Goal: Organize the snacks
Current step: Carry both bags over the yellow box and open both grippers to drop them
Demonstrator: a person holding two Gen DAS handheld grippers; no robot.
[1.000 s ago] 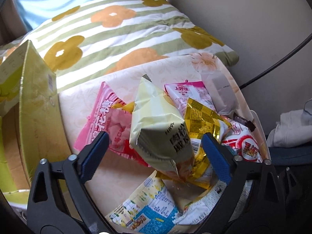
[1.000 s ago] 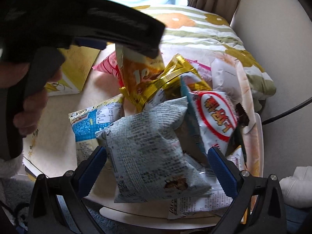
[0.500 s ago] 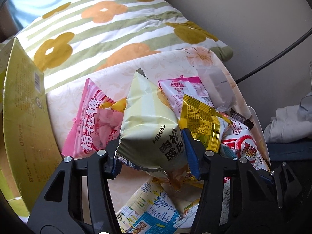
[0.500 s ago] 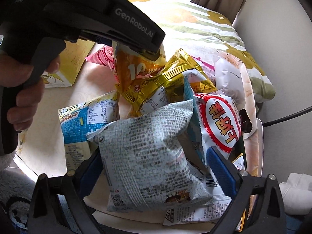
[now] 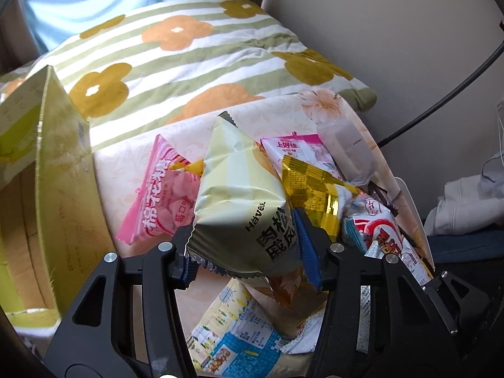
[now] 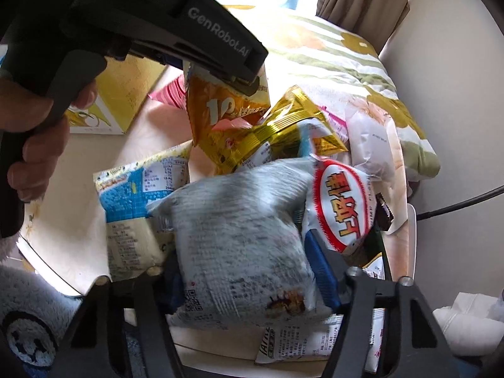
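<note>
A striped quilt with orange and olive flowers point(image 5: 176, 63) fills the upper half of the left wrist view, and a yellow-green carton point(image 5: 60, 189) stands open at the left edge. Below the quilt lies the tabletop point(image 5: 126, 170), covered in a pale floral cloth and heaped with snack packets. In the lower middle of the frame the left tool point(image 5: 245, 249) is closed on a pale green packet point(image 5: 239, 195), its blue pads pressing both sides; the jaws have just been closing. A pink marshmallow bag point(image 5: 163, 195) lies to its left, a gold packet point(image 5: 312, 186) to its right.

In the right wrist view the right tool point(image 6: 249, 277) has just been closing around a grey printed packet point(image 6: 239, 236), blurred, apparently gripped at both sides. A red-and-white packet point(image 6: 343, 201) sits just right of it, a blue-and-cream one point(image 6: 138, 195) to its left
</note>
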